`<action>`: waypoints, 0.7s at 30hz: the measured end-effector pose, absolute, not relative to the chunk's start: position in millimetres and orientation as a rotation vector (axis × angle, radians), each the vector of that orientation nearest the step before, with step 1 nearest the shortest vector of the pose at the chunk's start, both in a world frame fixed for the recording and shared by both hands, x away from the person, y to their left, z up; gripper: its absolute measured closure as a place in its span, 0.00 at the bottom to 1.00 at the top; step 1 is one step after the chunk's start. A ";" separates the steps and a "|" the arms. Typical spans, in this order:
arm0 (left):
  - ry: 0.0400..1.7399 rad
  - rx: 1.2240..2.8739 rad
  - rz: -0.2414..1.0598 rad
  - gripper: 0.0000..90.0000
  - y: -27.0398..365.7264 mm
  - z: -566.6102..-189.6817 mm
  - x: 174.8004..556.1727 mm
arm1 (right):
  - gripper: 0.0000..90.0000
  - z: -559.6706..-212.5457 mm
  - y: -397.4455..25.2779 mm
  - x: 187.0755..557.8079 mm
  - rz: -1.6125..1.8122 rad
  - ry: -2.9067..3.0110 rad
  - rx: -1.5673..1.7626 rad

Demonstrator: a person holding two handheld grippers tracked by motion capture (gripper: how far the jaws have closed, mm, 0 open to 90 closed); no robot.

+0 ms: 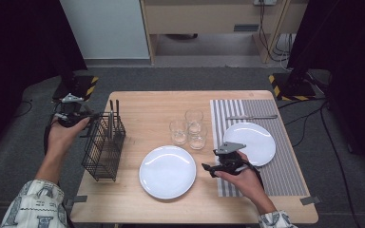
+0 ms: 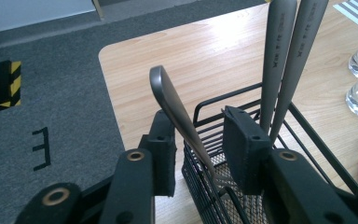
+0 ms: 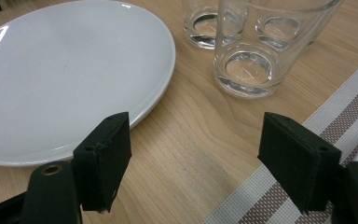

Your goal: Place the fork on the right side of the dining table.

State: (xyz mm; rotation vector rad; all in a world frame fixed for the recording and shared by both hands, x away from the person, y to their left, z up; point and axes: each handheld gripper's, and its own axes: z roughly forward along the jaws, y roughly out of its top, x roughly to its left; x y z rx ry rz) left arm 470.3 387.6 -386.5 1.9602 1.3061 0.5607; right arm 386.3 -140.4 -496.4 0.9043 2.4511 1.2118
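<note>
Between our left gripper [image 2: 198, 154] jaws, spread and not pinching, a utensil handle [image 2: 175, 112] leans upright from the basket [image 2: 242, 100]. Right gripper [image 3: 205, 163] spread wide, idle.

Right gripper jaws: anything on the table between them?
Nothing. In the right gripper view, bare wood and a corner of the striped placemat lie between the right gripper's open jaws; the white plate sits left.

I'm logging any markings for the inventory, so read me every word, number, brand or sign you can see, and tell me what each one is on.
Stamped marks run down the two upright cutlery handles in the wire basket: too small and blurred to read.
A black mark shaped like "E" on the grey carpet.
Yellow and black hazard stripes: a warning pattern, no words.
</note>
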 end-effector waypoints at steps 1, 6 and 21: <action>1.307 1.958 0.555 0.74 387.9 -387.0 470.3 | 0.28 -496.4 -140.5 386.3 1.213 2.452 0.906; 1.314 1.947 0.537 0.79 389.4 -390.3 471.6 | 0.28 -496.6 -140.7 386.1 1.212 2.454 0.907; 1.303 1.909 0.527 0.90 394.0 -394.5 469.7 | 0.28 -498.1 -138.6 386.0 1.201 2.465 0.900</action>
